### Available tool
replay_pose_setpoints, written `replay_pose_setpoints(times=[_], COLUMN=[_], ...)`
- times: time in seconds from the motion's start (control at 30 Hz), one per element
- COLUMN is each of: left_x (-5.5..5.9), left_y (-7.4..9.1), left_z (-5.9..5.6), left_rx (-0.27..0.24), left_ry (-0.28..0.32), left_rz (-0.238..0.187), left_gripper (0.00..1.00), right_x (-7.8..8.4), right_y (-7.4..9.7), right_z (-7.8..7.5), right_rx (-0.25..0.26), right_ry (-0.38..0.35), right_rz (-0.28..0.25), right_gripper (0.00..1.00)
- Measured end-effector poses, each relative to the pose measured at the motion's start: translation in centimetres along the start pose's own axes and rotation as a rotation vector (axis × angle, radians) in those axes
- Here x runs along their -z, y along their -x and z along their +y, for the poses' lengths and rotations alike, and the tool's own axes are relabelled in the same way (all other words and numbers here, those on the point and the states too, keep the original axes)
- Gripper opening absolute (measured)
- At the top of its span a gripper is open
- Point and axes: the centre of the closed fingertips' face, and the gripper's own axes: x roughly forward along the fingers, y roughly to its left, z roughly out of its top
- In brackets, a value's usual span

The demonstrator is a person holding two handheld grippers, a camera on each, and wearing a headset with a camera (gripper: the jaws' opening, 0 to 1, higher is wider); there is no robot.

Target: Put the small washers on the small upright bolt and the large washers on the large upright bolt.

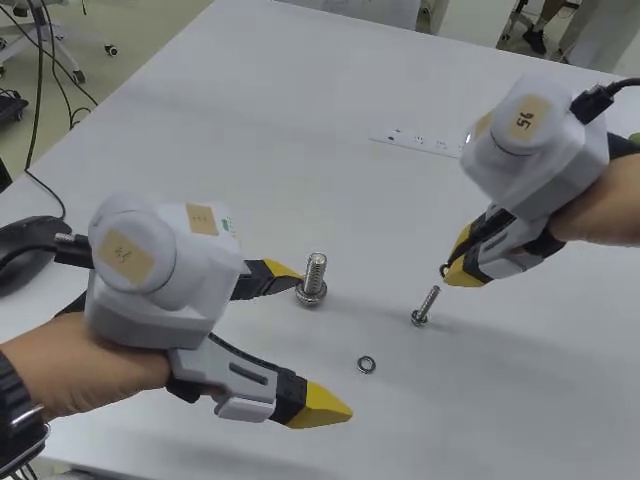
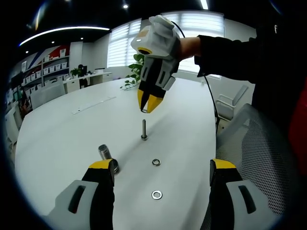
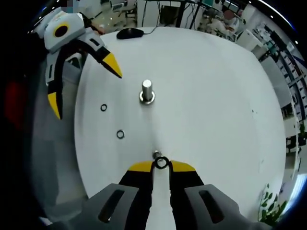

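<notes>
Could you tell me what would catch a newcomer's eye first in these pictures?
The right gripper pinches a small washer just above the small upright bolt on the white table. Opposite, the left gripper stands wide open beside the large bolt, with loose washers lying nearby.

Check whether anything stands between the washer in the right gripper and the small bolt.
Nothing visible does. The right gripper, shut on the washer, holds it just above the small bolt, with open air between. The left gripper, large bolt and two loose washers sit off to one side.
</notes>
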Motion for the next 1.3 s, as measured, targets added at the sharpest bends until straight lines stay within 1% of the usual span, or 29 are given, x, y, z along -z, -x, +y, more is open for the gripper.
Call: replay_pose_setpoints(times=[0.2,0.33,0.93,1.3], left_x=[0.2,0.2,0.3,0.4], left_y=[0.1,0.0,0.0,-0.1], left_z=[0.1,0.2,0.1,0.4], left_rx=[-0.002,-0.002,-0.003,-0.006], left_ry=[0.006,0.008,0.01,0.01], left_rz=[0.003,0.005,0.01,0.01], left_gripper=[0.81,0.81,0.81,0.81], right_x=[0.1,0.4,0.6,0.8], right_y=[-0.9,-1.3,-2.1,-2.8], right_z=[0.3,0.1,0.3,0.0], right_rx=[-0.022,-0.024,-0.039,-0.045], right_ry=[0.003,0.005,0.0,-0.004], right_rz=[0.012,0.027,0.036,0.041], right_gripper=[0.13,0.13,0.13,0.13])
